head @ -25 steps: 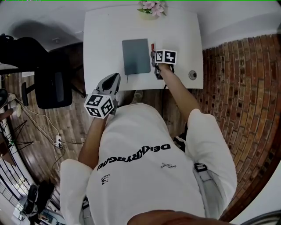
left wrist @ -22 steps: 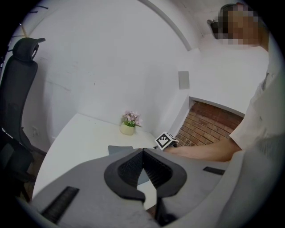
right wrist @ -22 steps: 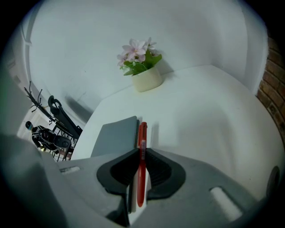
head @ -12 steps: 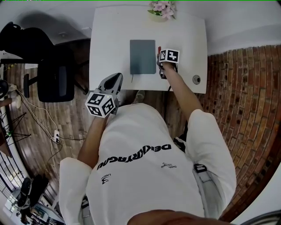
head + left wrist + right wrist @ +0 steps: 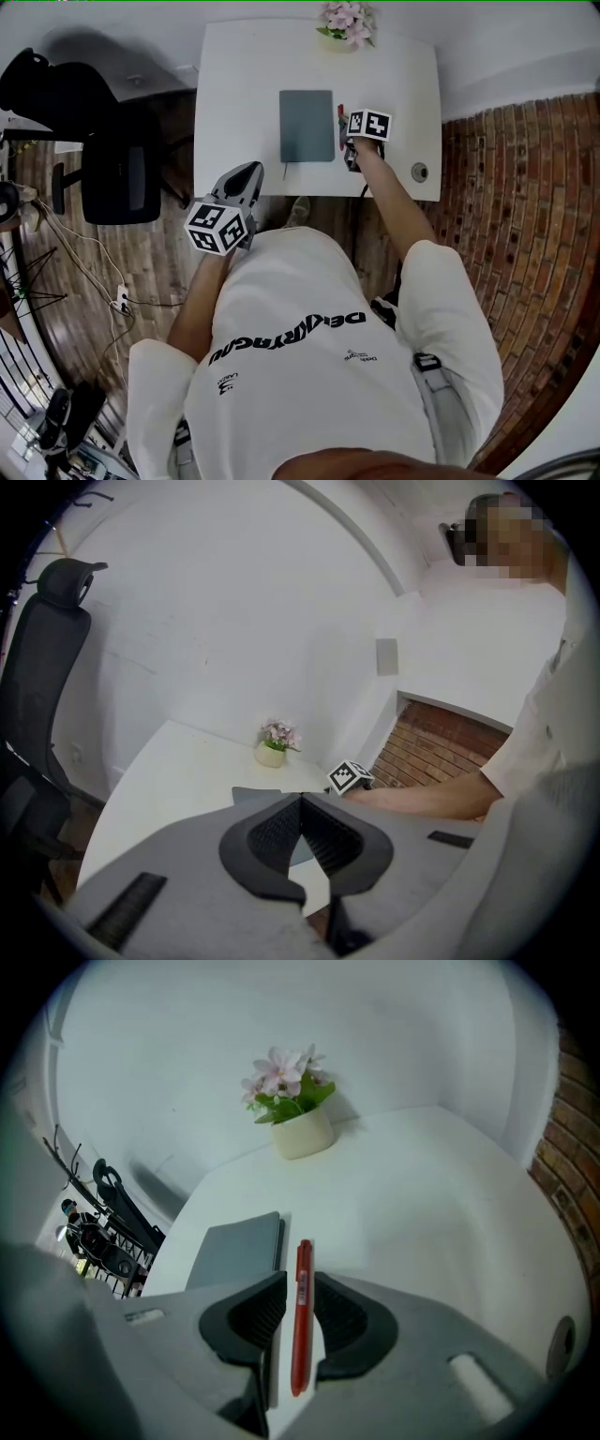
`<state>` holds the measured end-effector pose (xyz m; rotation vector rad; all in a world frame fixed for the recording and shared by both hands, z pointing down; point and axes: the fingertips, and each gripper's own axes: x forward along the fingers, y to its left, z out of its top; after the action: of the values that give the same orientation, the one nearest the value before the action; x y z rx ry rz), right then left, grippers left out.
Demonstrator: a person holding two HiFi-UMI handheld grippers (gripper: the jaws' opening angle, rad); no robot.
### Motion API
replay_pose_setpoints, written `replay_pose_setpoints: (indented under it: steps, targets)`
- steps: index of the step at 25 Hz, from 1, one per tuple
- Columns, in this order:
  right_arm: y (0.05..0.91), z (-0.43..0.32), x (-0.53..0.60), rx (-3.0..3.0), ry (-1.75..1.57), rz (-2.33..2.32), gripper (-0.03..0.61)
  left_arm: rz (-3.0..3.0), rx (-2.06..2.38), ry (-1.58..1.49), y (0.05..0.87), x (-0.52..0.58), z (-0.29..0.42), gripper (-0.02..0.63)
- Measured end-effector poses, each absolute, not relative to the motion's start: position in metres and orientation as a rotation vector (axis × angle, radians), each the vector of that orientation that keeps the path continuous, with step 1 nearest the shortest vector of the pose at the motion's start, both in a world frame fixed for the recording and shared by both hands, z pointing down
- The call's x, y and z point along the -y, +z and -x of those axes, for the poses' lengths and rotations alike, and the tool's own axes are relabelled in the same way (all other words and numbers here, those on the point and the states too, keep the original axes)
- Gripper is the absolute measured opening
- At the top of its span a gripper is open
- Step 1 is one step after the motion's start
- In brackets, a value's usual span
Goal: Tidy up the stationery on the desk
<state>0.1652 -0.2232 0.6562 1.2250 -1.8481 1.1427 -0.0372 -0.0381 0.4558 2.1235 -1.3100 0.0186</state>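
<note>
A red pen (image 5: 302, 1307) lies on the white desk (image 5: 244, 84), just right of a grey notebook (image 5: 307, 125). My right gripper (image 5: 300, 1283) is low over the desk and open, one jaw on each side of the pen, with a thin strip of desk showing between the left jaw and the pen. From above, the pen (image 5: 340, 120) pokes out beside the right gripper (image 5: 345, 133). My left gripper (image 5: 246, 173) hangs off the desk's near edge, shut and holding nothing. In the left gripper view its jaws (image 5: 301, 801) meet in front of the notebook (image 5: 258, 796).
A pot of pink flowers (image 5: 342, 23) stands at the desk's far edge. A round cable grommet (image 5: 419, 172) sits at the near right corner. A black office chair (image 5: 112, 169) stands left of the desk. A brick wall (image 5: 506, 187) runs along the right.
The head view has shifted a little, so the desk sits further right in the picture. Both grippers keep their places relative to the desk and pen.
</note>
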Motion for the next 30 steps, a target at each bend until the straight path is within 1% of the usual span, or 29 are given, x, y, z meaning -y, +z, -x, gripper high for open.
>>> replay_pose_setpoints:
  steps: [4,9,11,14,16,19,21,30]
  targets:
    - [0.62,-0.168,0.226,1.943,1.112,-1.285,0.089,-2.151,1.28,0.025,0.453,0.037,0.032,-0.003]
    - [0.553,-0.166,0.223,2.142,1.077,-1.398,0.08,-2.202,1.258,0.052,0.448,0.039,0.027,-0.003]
    - [0.525,-0.165,0.217,2.22,1.025,-1.437,0.078,-2.221,1.254,0.067,0.446,0.039,0.025,-0.003]
    - [0.486,-0.158,0.199,2.34,0.914,-1.476,0.051,-2.24,1.24,0.067,0.443,0.039,0.023,-0.003]
    - [0.466,-0.15,0.184,2.419,0.859,-1.486,0.048,-2.253,1.223,0.06,0.44,0.039,0.02,-0.003]
    - [0.448,-0.14,0.159,2.504,0.811,-1.495,0.024,-2.281,1.199,0.053,0.434,0.039,0.014,-0.003]
    - [0.438,-0.136,0.143,2.536,0.77,-1.513,-0.008,-2.302,1.189,0.053,0.43,0.038,0.009,-0.003]
    - [0.395,-0.116,0.088,2.68,0.529,-1.536,-0.008,-2.366,1.191,0.034,0.418,0.033,0.0,-0.003]
